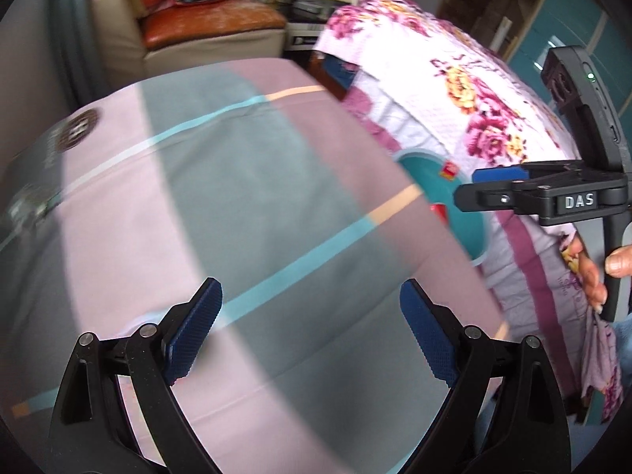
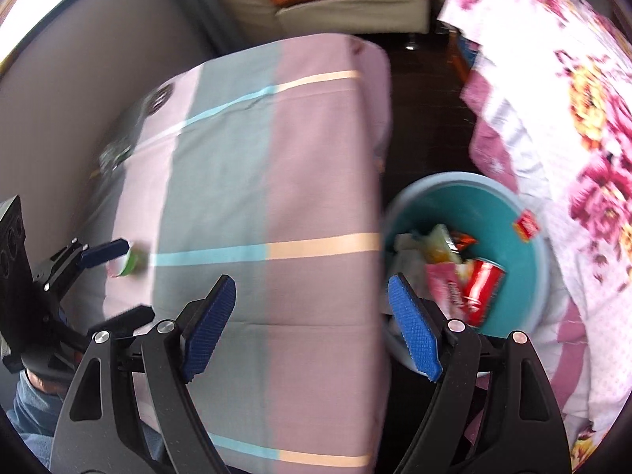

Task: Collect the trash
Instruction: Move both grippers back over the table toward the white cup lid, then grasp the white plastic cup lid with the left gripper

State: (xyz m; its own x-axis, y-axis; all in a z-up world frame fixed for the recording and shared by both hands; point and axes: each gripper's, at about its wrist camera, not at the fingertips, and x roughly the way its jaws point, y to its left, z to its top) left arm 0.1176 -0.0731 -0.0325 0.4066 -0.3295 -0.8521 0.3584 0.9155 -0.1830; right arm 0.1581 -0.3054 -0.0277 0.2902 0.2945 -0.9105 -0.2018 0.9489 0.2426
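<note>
Left wrist view: the left gripper (image 1: 312,331) hangs tilted downward over the striped sheet (image 1: 237,197), jaws spread and empty. The right gripper (image 2: 312,328), also spread and empty, straddles the sheet's right edge. At lower right, beside that edge, trash including a red can (image 2: 484,288) lies in the teal basin (image 2: 525,276).

A small green-and-white scrap (image 2: 128,264) lies near my bed's left edge, while a red can (image 2: 484,288) and crumpled wrappers (image 2: 438,252) already sit in my teal bin (image 2: 525,276).
</note>
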